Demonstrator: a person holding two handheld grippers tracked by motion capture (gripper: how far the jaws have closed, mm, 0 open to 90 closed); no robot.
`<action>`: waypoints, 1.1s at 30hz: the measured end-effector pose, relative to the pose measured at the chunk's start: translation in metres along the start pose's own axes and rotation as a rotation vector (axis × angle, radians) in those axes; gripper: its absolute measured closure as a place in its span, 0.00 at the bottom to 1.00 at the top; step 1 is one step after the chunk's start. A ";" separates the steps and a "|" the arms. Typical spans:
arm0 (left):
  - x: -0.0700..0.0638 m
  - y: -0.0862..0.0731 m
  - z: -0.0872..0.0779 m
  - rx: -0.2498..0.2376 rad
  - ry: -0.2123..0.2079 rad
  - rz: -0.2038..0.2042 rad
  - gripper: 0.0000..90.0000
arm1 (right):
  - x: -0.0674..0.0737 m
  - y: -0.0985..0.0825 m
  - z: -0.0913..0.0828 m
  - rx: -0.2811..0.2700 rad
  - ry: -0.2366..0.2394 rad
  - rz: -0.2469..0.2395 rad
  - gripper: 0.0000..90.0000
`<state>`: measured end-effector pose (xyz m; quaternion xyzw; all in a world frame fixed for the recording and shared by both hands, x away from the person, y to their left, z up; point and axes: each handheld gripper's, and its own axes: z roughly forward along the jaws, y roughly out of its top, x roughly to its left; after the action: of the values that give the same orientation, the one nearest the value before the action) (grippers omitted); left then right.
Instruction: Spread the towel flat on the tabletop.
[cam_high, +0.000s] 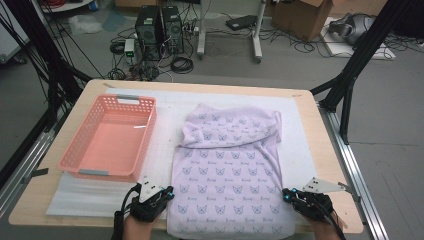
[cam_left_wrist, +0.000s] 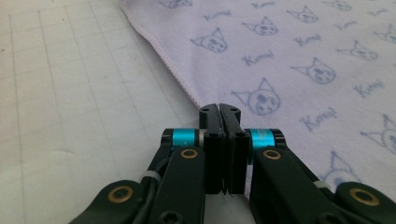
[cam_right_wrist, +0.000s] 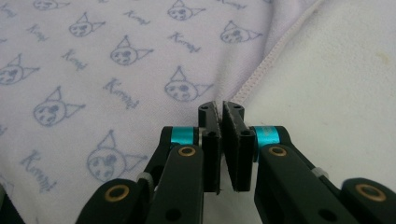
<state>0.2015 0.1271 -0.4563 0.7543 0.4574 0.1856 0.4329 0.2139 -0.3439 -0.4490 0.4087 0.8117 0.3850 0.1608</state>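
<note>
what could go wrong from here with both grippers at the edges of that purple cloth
1. The left gripper and right gripper are shut right at the hems of the purple cloth. Whether either pinches fabric is hard to tell, so an edge may slip free on lifting.
2. The far end of the cloth is bunched already; uneven pulling could wrinkle it more.
3. The pink basket sits close to the left gripper, so a swing that way might knock it.

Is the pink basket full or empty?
Empty. The high view looks straight into the pink basket and shows its bare bottom, with only a thin pale streak on it. The lilac cloth lies beside it on the table.
</note>
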 end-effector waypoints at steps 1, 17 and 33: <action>0.001 -0.001 -0.001 -0.001 -0.008 -0.005 0.98 | 0.000 -0.001 -0.001 0.000 0.002 0.001 0.95; 0.005 -0.002 -0.010 -0.013 -0.042 -0.021 0.97 | 0.001 -0.002 -0.002 -0.006 -0.003 -0.003 0.95; 0.000 -0.015 -0.038 -0.045 -0.056 -0.047 0.72 | 0.010 -0.011 -0.022 -0.010 0.033 0.008 0.74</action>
<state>0.1675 0.1483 -0.4477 0.7384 0.4584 0.1644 0.4665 0.1884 -0.3509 -0.4426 0.4048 0.8105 0.3965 0.1480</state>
